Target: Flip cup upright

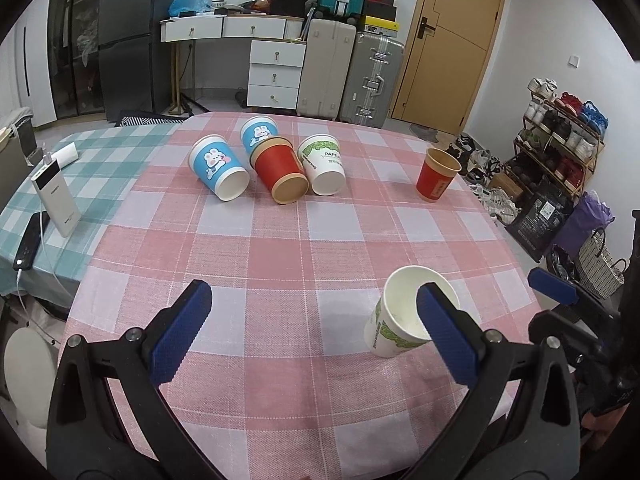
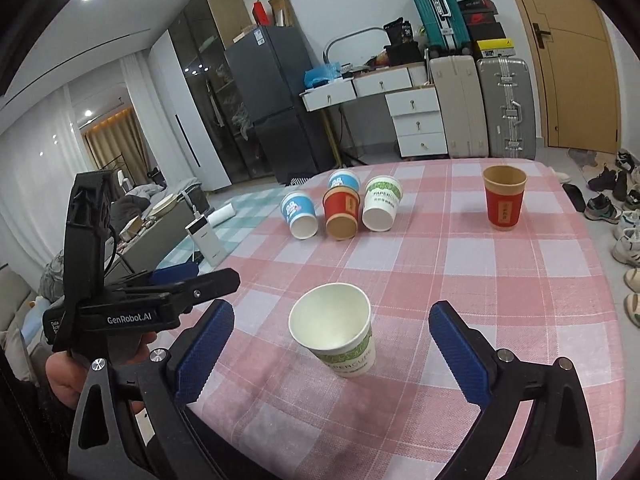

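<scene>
One white cup with a green band (image 2: 334,330) stands upright on the pink checked counter (image 2: 500,288), mouth up, near the front edge. It sits between the spread blue pads of the right claw (image 2: 330,344), which touch nothing. The left claw (image 1: 316,332) also gapes wide, holding nothing, with the cup beside its right pad. Farther back, four cups lie tipped over in a cluster (image 1: 280,168); a red cup (image 1: 437,176) stands upright, well apart.

A pink checked cloth (image 2: 460,280) is covering the surface. Two cups are standing upright on it: a white cup (image 2: 340,332) and a red cup (image 2: 503,204). Four cups (image 2: 340,210) are lying sideways, clustered at the far side.
</scene>
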